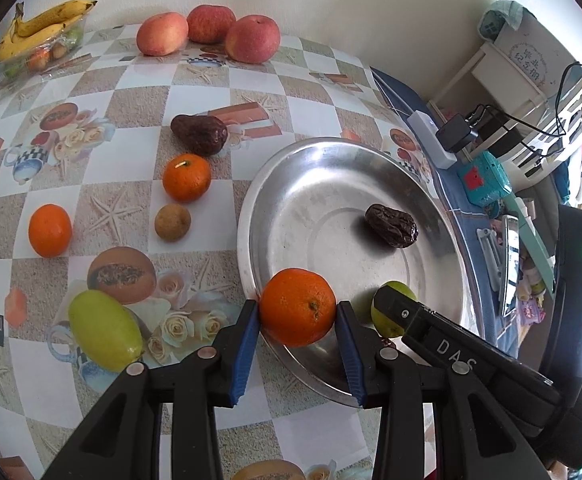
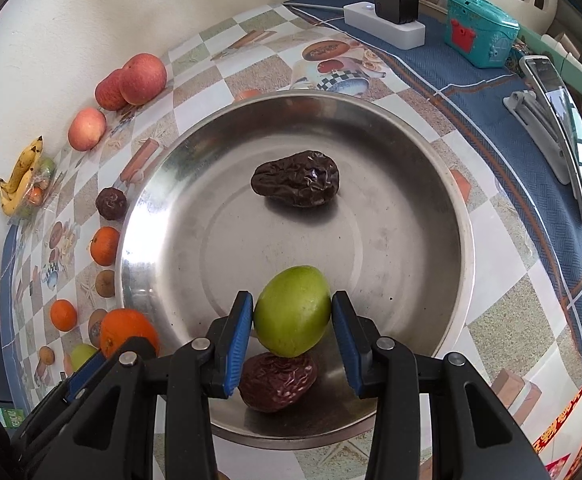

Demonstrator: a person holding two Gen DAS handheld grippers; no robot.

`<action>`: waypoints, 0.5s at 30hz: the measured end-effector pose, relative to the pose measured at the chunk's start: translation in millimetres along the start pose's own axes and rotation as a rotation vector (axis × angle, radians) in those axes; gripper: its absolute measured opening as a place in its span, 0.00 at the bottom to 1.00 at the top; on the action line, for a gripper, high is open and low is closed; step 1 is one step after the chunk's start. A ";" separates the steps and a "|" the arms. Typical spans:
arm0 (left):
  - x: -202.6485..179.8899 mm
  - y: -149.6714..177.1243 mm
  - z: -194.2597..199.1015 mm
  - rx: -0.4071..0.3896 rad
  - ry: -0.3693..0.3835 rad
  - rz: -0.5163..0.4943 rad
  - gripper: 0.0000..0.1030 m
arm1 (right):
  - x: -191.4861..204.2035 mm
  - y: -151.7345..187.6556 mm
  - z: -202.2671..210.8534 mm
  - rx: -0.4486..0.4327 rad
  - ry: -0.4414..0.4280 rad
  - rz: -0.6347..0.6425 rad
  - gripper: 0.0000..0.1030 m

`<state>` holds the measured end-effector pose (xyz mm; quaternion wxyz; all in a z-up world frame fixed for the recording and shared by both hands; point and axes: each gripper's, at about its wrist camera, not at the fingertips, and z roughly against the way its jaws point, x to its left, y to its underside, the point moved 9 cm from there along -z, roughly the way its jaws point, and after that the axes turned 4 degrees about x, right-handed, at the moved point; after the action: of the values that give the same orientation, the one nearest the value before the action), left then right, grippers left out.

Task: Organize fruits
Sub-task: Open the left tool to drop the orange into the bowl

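Observation:
My left gripper (image 1: 297, 312) is shut on an orange tangerine (image 1: 297, 306), held over the near rim of the steel plate (image 1: 291, 184). My right gripper (image 2: 293, 318) is shut on a green jujube (image 2: 293, 310) above the plate (image 2: 411, 160). Inside the plate lie a wrinkled dark date (image 2: 295, 178) and a second dark date (image 2: 277, 380) under the green fruit. On the tablecloth to the left lie two tangerines (image 1: 187, 177) (image 1: 49, 230), a dark date (image 1: 199, 134), a brown longan (image 1: 172, 222) and a green jujube (image 1: 105, 330).
Three apples (image 1: 211, 32) sit by the back wall, with bananas (image 1: 43, 24) on a clear box at the far left. A power strip with chargers (image 2: 387, 20), a teal toy box (image 2: 479, 32) and a phone on a stand (image 2: 563, 132) crowd the right side.

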<state>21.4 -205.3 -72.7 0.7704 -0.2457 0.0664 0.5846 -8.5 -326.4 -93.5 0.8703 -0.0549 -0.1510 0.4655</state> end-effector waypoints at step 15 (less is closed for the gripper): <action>0.7 0.9 0.6 0.003 0.010 0.006 0.44 | 0.8 -1.1 0.8 -0.007 -0.004 -0.006 0.41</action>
<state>20.7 -204.3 -72.7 0.7687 -0.2473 0.0721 0.5854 -7.4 -326.3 -92.3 0.8712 -0.0566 -0.1545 0.4625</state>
